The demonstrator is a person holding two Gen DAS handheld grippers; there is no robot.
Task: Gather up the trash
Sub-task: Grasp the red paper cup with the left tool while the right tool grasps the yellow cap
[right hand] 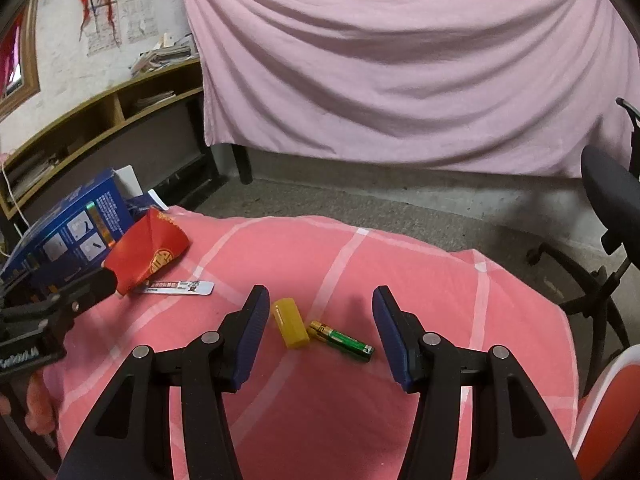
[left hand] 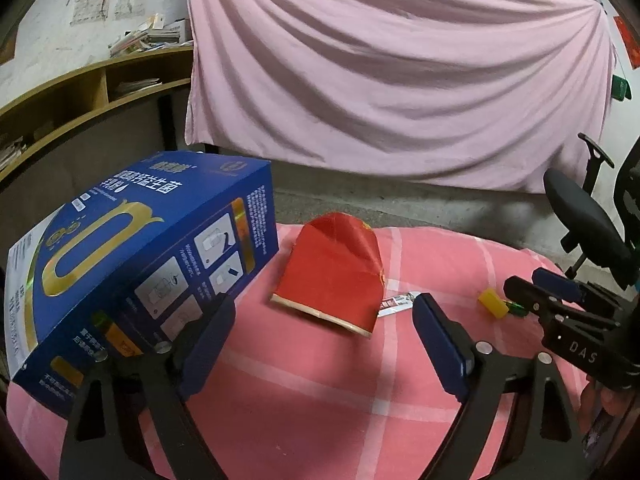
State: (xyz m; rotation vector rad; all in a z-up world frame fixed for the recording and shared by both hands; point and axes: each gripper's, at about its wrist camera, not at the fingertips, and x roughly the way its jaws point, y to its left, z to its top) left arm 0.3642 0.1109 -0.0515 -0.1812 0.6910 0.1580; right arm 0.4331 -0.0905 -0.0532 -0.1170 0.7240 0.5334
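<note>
A red envelope (left hand: 334, 276) lies on the pink checked cloth (left hand: 320, 380), just beyond my open, empty left gripper (left hand: 324, 308). A small printed wrapper (left hand: 396, 303) lies at its right edge. A yellow cap (right hand: 290, 322) and a green battery (right hand: 344, 340) lie between the fingers of my open, empty right gripper (right hand: 320, 300). The envelope (right hand: 148, 250) and wrapper (right hand: 176, 287) also show in the right wrist view. The right gripper (left hand: 540, 284) appears at the right of the left wrist view, above the yellow cap (left hand: 493, 302).
A big blue box (left hand: 132, 264) lies on the cloth's left side, touching my left finger. A black office chair (right hand: 608, 208) stands on the right. A pink sheet (right hand: 400, 60) hangs behind and a wooden shelf (right hand: 100, 120) is at the left.
</note>
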